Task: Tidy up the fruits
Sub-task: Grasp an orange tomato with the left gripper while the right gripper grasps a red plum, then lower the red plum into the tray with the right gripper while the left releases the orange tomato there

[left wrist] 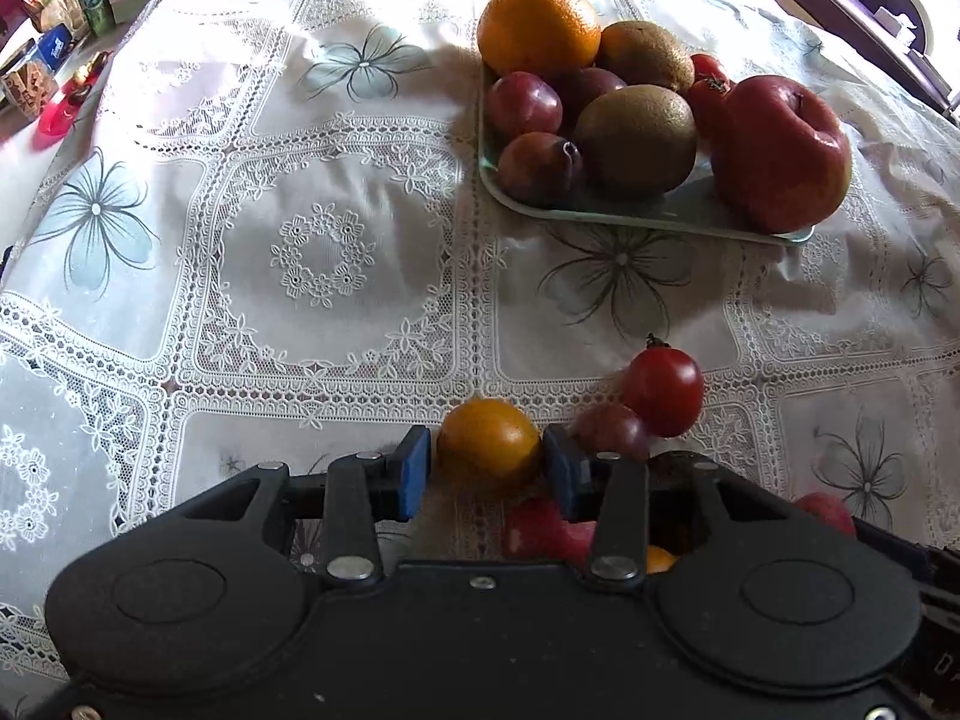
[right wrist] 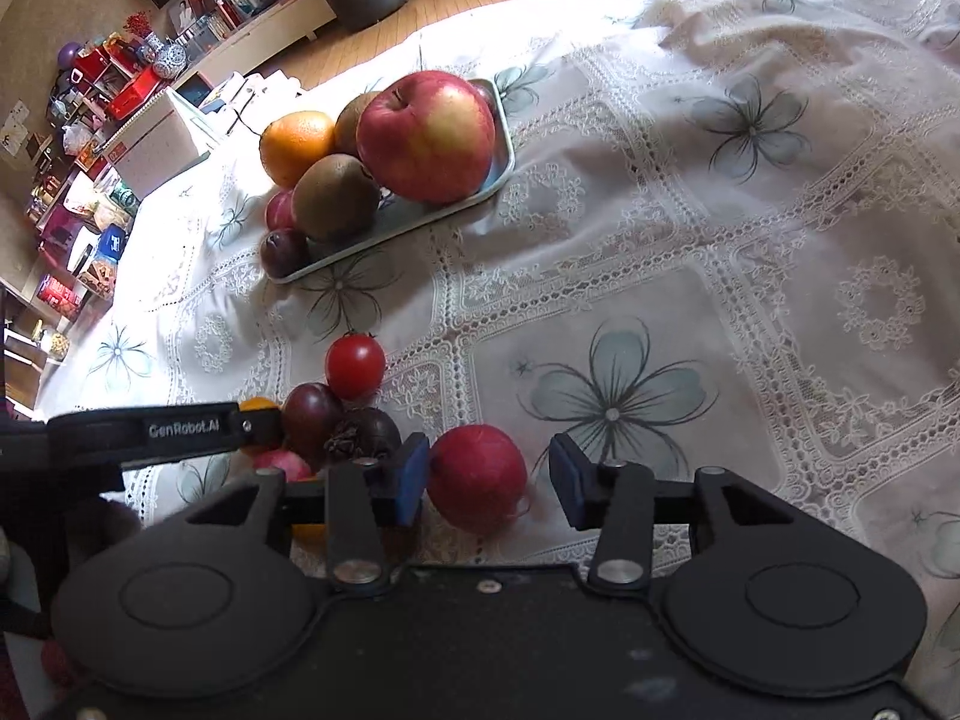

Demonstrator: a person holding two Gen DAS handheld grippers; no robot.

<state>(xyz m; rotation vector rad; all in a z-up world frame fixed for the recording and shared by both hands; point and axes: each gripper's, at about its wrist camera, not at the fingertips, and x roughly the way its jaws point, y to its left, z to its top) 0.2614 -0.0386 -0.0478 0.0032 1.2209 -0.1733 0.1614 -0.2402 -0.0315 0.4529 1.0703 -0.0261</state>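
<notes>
Smooth round tangerine gripped by left tongs; right tongs wide

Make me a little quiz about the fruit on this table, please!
1. True or false: the tray holds two kiwis.
2. Which fruit sits between the fingers of the left hand-held gripper? A small orange, B banana, C grape.
3. Fill in: the biggest red fruit on the tray is an ____.

Key: 1 true. 2 A. 3 apple.
</notes>
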